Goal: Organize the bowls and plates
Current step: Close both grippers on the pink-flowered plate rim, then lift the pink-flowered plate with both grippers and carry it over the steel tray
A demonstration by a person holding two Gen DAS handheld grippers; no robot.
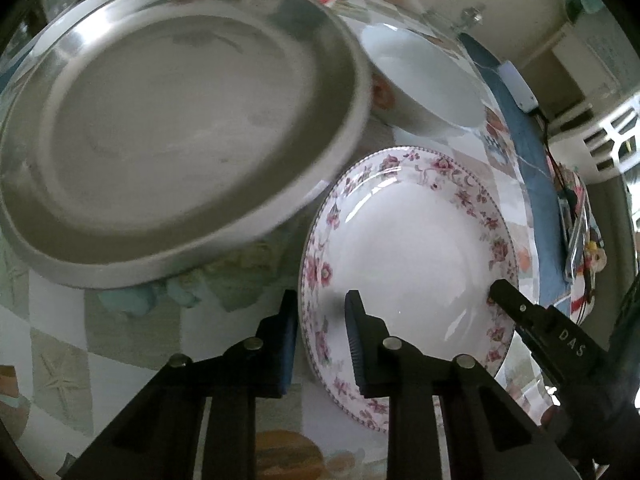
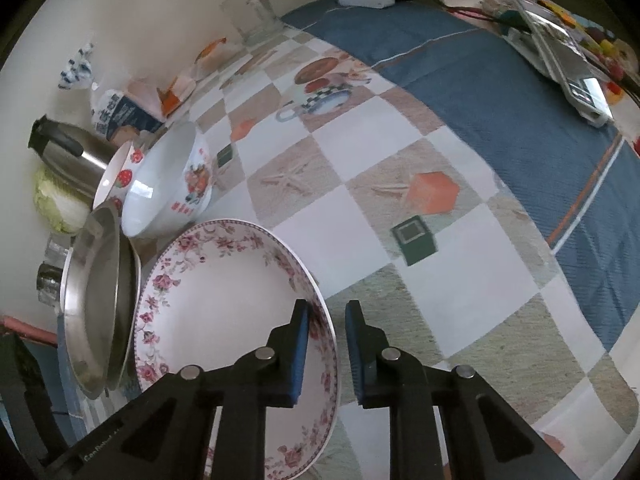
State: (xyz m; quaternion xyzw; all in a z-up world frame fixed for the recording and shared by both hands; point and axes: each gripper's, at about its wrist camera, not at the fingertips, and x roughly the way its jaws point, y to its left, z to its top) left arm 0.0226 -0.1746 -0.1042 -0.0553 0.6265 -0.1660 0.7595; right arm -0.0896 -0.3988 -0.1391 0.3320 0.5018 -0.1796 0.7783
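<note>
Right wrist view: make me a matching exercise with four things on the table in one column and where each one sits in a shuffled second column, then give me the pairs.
Things:
1. floral plate
2. steel plate
3. fruit-print bowl
4. clear glass

Places:
A. far off, next to the wall
B. rim between the fingers of the right gripper
C. just beyond the floral plate
D. left of the floral plate, near the picture's edge

Pairs: 1-B, 2-D, 3-C, 4-A
</note>
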